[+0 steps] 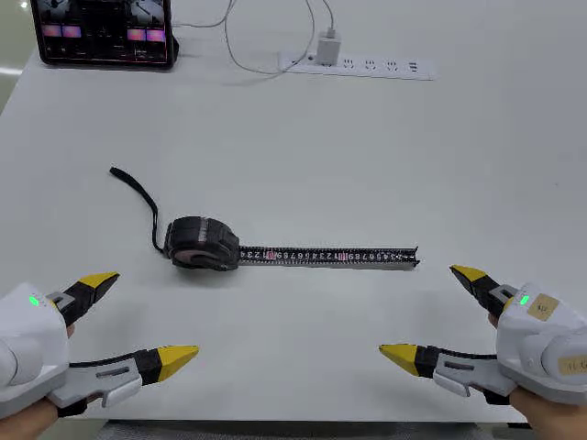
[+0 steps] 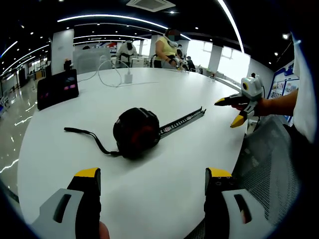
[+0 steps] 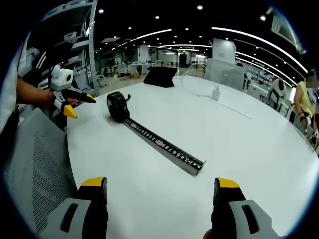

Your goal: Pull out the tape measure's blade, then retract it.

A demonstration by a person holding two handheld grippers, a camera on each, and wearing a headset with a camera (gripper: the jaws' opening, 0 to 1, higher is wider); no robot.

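Note:
A black tape measure (image 1: 200, 244) lies on the white table (image 1: 303, 147), with its dark blade (image 1: 330, 256) drawn out to the right and its hook end (image 1: 415, 258) resting flat. A black wrist strap (image 1: 139, 197) trails off to its left. My left gripper (image 1: 142, 316) hovers open near the front left edge, short of the case (image 2: 137, 132). My right gripper (image 1: 431, 312) hovers open at the front right, just short of the blade's tip (image 3: 196, 166). Neither gripper touches anything.
A tablet (image 1: 103, 32) stands at the far left of the table. A white power strip (image 1: 358, 65) with a plugged charger and cable lies at the far middle. A grey mesh chair (image 2: 271, 164) sits by the table's near edge. People stand in the background (image 2: 167, 47).

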